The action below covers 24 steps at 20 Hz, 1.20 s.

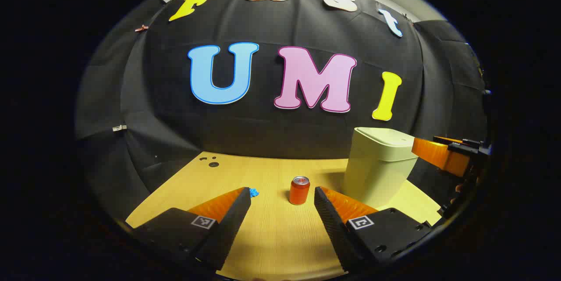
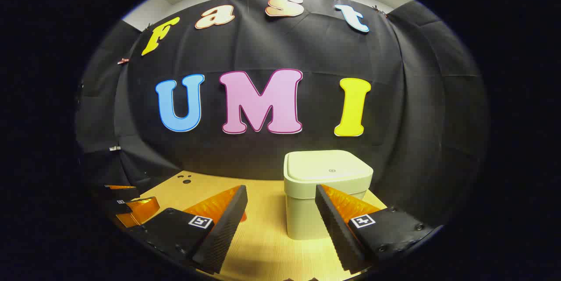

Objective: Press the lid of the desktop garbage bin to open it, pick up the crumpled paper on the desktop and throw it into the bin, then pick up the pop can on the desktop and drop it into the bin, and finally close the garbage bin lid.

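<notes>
In the left gripper view, the left claw hangs above the pale wooden desk with its 2 fingers spread wide and nothing between them. Ahead of it, framed in the gap between the fingers, a small orange pop can with a silver top stands upright on the desk. A small blue wad of crumpled paper lies on the desk to the can's left, just past the tip of the left-hand finger and partly hidden by it. To the can's right and a little farther back stands the cream plastic desktop garbage bin with rounded corners, its lid down. The right claw shows at the far right edge of this view, level with the bin's upper part.

In the right gripper view, the right claw is also wide apart and holds nothing. The bin sits directly ahead of it, lid flat and closed. The left claw appears low at the left edge, over the desk.
</notes>
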Each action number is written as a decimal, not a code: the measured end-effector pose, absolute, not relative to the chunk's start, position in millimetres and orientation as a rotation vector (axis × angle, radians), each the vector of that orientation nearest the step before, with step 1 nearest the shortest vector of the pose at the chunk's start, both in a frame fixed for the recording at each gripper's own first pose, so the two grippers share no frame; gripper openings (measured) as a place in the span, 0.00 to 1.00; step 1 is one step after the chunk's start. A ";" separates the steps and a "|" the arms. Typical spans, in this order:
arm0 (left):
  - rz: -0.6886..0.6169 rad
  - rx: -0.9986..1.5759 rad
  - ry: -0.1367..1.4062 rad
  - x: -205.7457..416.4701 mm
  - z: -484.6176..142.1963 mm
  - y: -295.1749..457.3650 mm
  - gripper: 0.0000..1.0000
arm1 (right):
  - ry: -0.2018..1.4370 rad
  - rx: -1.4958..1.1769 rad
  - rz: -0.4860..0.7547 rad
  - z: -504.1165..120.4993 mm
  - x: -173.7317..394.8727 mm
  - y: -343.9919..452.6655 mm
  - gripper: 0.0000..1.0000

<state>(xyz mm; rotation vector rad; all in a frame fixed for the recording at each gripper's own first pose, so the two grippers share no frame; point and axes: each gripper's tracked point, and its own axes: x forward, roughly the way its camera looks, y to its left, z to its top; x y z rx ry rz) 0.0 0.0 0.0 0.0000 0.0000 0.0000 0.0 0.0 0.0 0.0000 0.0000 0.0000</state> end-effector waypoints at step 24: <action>-0.015 0.081 0.005 9.2 0.1 3.0 0.94 | 0.001 -0.027 -0.008 -2.7 7.2 0.0 0.98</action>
